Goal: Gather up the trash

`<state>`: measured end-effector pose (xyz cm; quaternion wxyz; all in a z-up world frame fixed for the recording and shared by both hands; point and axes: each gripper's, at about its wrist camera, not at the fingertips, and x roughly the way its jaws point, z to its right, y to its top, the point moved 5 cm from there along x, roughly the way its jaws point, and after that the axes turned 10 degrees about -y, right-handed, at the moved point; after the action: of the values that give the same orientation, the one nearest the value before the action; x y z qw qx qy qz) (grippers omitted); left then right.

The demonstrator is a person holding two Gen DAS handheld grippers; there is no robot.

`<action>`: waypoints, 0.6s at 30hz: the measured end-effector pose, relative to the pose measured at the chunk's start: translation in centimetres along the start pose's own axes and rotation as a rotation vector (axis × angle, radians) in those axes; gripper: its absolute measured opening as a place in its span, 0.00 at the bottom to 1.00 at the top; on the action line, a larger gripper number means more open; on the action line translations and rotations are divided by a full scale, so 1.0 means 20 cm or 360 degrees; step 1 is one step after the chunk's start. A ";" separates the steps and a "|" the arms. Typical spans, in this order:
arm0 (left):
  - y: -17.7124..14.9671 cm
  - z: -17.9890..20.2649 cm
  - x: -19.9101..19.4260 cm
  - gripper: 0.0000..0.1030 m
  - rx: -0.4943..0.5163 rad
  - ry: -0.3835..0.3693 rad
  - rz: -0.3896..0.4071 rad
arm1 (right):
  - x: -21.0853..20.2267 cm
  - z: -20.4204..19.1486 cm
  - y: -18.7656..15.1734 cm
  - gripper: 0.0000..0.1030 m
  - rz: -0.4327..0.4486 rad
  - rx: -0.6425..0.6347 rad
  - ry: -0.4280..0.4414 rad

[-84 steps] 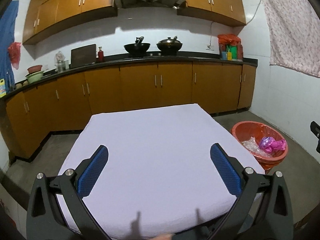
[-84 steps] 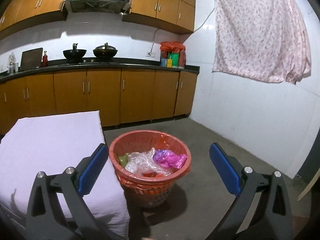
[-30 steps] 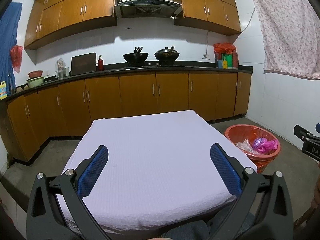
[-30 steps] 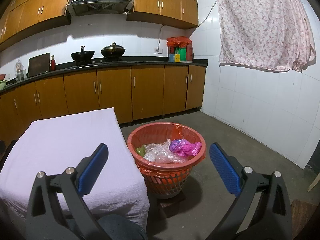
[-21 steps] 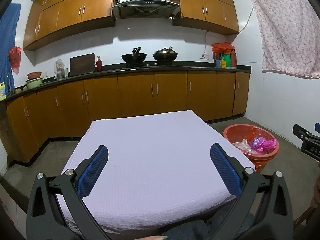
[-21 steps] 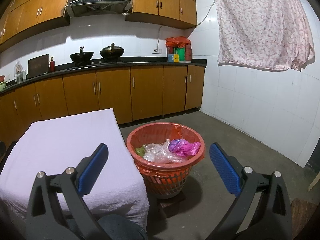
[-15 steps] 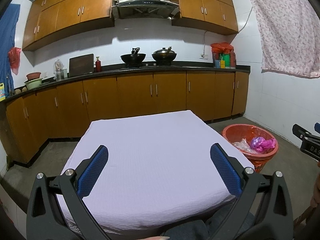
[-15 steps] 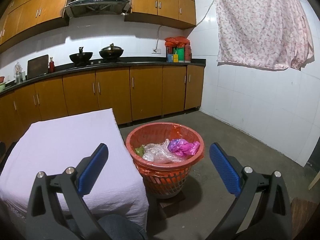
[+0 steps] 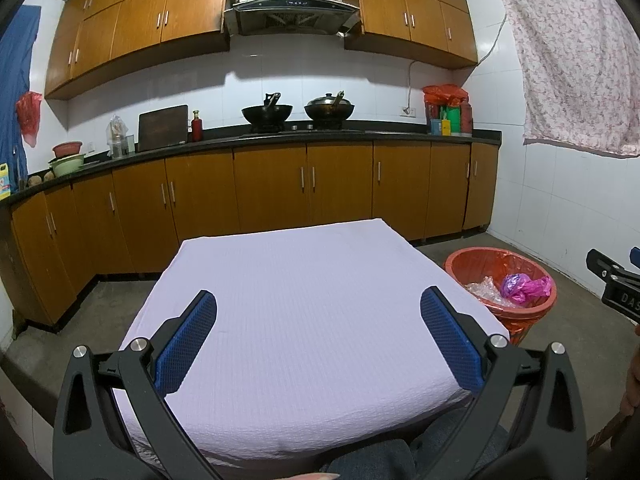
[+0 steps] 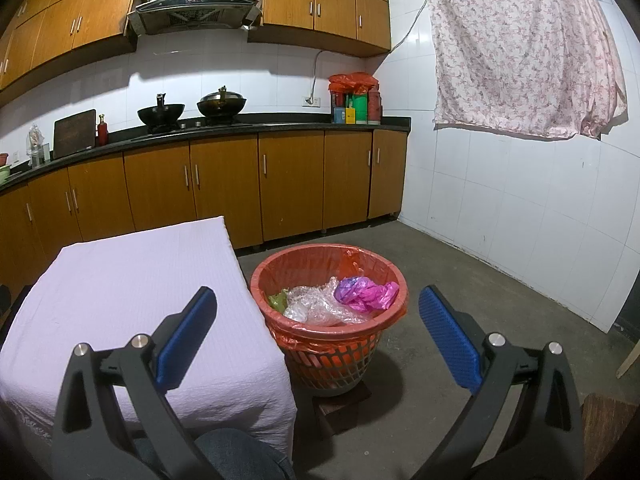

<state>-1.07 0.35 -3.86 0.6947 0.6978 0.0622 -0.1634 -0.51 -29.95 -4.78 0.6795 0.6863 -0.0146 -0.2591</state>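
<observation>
An orange basket (image 10: 380, 326) lined with an orange bag stands on the floor right of the table; it also shows in the left wrist view (image 9: 536, 312). In it lie clear plastic wrap (image 10: 316, 304), a pink-purple bag (image 10: 366, 290) and a green scrap (image 10: 276, 301). My left gripper (image 9: 318, 304) is open and empty above the lilac tablecloth (image 9: 304, 280). My right gripper (image 10: 318, 298) is open and empty, held above and in front of the basket. The table top shows only bare cloth.
Brown kitchen cabinets (image 9: 272, 196) and a black counter with two woks (image 9: 296, 112) run along the back wall. A floral cloth (image 10: 524, 48) hangs on the white tiled right wall. My knee (image 10: 236, 456) is at the table's near edge. Part of the right gripper (image 9: 616, 284) shows at the far right.
Both grippers have drawn back and up a little from the table and basket, then held nearly still. Both stay open and empty.
</observation>
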 end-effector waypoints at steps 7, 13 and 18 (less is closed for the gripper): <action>-0.01 0.00 0.01 0.98 -0.0009 -0.0004 -0.0007 | 0.00 0.00 0.00 0.96 -0.0001 0.0000 0.0001; -0.01 0.00 0.01 0.98 -0.0009 -0.0003 -0.0007 | 0.00 0.00 0.00 0.96 0.0001 0.0000 0.0001; -0.01 0.00 0.01 0.98 -0.0010 -0.0004 -0.0006 | 0.00 0.00 0.00 0.96 0.0000 -0.0001 0.0001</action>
<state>-1.01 0.30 -4.00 0.6966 0.6952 0.0632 -0.1656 -0.52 -29.96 -4.78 0.6796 0.6863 -0.0143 -0.2588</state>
